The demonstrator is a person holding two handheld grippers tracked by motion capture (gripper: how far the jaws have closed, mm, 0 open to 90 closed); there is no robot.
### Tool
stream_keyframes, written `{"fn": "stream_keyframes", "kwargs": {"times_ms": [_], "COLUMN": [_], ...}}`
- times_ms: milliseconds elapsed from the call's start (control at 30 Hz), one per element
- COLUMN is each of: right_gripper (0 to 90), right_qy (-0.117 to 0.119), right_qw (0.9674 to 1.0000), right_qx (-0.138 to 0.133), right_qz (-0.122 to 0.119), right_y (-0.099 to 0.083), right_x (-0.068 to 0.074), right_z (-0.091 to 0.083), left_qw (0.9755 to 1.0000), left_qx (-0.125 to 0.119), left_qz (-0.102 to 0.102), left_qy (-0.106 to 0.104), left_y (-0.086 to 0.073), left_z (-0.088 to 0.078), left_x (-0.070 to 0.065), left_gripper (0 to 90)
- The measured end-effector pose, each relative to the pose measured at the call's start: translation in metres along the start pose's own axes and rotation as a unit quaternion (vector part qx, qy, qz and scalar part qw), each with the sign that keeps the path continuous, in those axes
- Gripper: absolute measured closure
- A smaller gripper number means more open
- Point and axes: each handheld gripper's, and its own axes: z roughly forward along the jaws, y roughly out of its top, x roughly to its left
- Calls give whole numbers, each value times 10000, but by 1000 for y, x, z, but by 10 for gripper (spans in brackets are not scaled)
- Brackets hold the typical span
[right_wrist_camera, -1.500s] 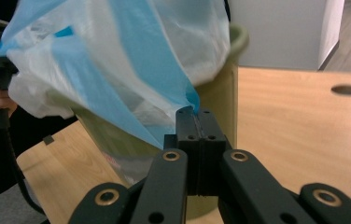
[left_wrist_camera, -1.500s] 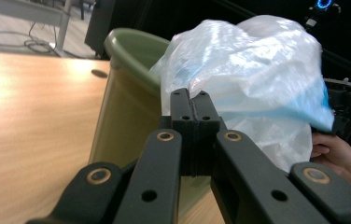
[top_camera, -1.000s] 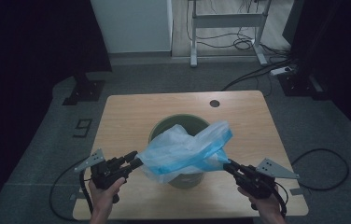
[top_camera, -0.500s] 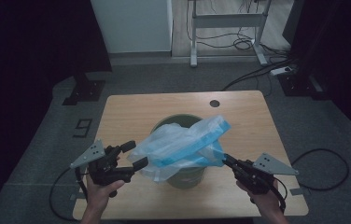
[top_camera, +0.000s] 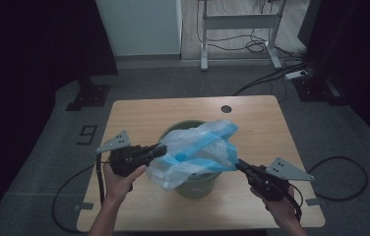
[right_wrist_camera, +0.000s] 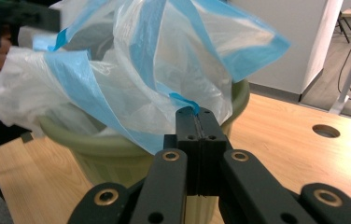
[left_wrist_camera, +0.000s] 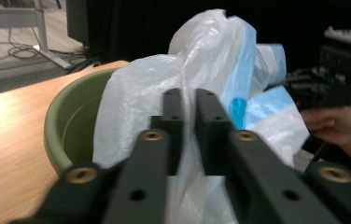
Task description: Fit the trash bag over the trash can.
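Note:
A translucent white plastic bag with blue bands (top_camera: 198, 150) is stretched above a green bin (top_camera: 195, 184) that stands on the wooden table (top_camera: 138, 115). My left gripper (top_camera: 159, 149) is shut on the bag's left edge; in the left gripper view the bag (left_wrist_camera: 164, 107) is pinched between the nearly closed jaws, with the green bin (left_wrist_camera: 68, 126) behind it. My right gripper (top_camera: 237, 164) is shut on the bag's right edge. In the right gripper view the jaws meet on a blue strip of the bag (right_wrist_camera: 164, 70) above the bin (right_wrist_camera: 113, 149).
The table has a round cable hole (top_camera: 226, 108) near its far edge. Cables trail from both grippers across the grey floor (top_camera: 350, 162). A white cabinet (top_camera: 138, 24) and a desk frame (top_camera: 237, 29) stand beyond the table.
My left gripper has moved right and toward the bin, still holding the bag. The bag has bunched up higher above the bin. My right gripper has barely moved.

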Motion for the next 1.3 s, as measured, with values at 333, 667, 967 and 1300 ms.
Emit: {"fn": "stream_keyframes", "kwargs": {"times_ms": [333,667,967,1300], "right_gripper": [410,486,889,889], "right_qy": [56,380,-8,-712], "right_qw": [9993,9992,9985,9967], "right_qx": [-362,-140,-376,-286], "right_qz": [-78,25,-391,-277], "right_y": [26,48,54,54], "right_x": [3,-12,-13,-52], "right_z": [-18,33,48,45], "left_qw": [9993,9990,9952,9873], "left_qx": [-322,-429,-819,-1155], "left_qz": [-19,-62,-280,-730], "left_qy": [195,64,447,816], "left_y": [-1,-2,-3,0], "left_z": [3,4,3,0], "left_x": [-1,6,29,67], "left_gripper": [899,899,899,899]}}
